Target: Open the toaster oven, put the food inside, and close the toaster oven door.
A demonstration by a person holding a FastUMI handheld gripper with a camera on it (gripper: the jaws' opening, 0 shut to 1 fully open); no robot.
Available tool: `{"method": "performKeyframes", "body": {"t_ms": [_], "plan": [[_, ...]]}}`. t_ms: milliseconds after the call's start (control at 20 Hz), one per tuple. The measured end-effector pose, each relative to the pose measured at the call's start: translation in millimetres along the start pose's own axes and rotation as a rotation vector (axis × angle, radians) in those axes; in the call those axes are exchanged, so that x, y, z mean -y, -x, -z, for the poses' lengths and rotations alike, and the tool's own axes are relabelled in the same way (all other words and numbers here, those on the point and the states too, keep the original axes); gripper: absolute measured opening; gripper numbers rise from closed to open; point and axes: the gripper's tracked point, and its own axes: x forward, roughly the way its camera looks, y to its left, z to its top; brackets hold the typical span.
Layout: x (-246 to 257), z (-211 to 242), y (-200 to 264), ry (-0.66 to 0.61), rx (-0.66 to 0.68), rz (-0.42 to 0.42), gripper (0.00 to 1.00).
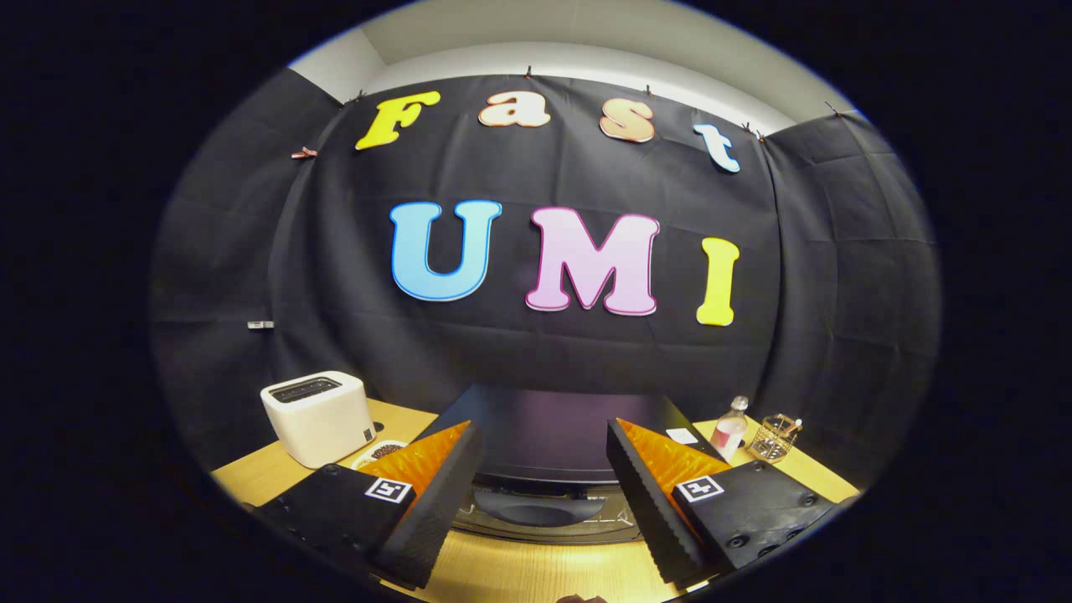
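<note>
My two-finger claw (544, 494) hangs level above the near edge of the wooden worktop (536, 569), pointing straight ahead. Its fingers (435, 502) stand spread wide apart, nothing pressed between them, each carrying a square marker.

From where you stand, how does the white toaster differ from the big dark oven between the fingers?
The toaster is white, small and boxy with a slot on top; the toaster oven is dark, wider and flat-topped. The toaster sits off to the side of the open gripper, beyond one finger; the oven lies just ahead, between both fingers. Both rest on the wooden table.
</note>
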Motion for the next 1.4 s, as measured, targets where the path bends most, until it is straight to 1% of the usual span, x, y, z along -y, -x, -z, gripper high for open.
{"method": "performKeyframes", "body": {"t_ms": [250, 400, 500, 550, 600, 700, 750, 800, 900, 950, 1050, 1150, 1400], "plan": [[2.7, 46.0, -25.9, 0.028, -0.075, 0.031, 0.98], [8.6, 59.1, -32.4, 0.008, -0.085, 0.051, 0.98], [5.8, 73.5, -32.0, 0.007, -0.130, 0.042, 0.98], [5.4, 69.3, -35.2, 0.004, -0.102, 0.043, 0.99], [4.8, 71.6, -37.5, 0.001, -0.112, 0.039, 0.99], [5.8, 76.6, -35.1, -0.068, -0.141, 0.040, 0.98], [4.3, 75.8, -33.5, -0.080, -0.143, 0.036, 0.97], [3.7, 77.5, -35.2, -0.050, -0.150, 0.026, 0.98], [2.3, 79.5, -30.6, -0.043, -0.154, 0.006, 0.98], [3.1, 80.1, -26.5, -0.060, -0.158, 0.004, 0.97], [2.9, 83.4, -18.1, -0.046, -0.169, 0.000, 0.97], [3.8, 88.2, -6.0, -0.066, -0.184, -0.003, 0.97], [3.9, 100.1, 22.3, -0.070, -0.232, -0.036, 0.96]]}}
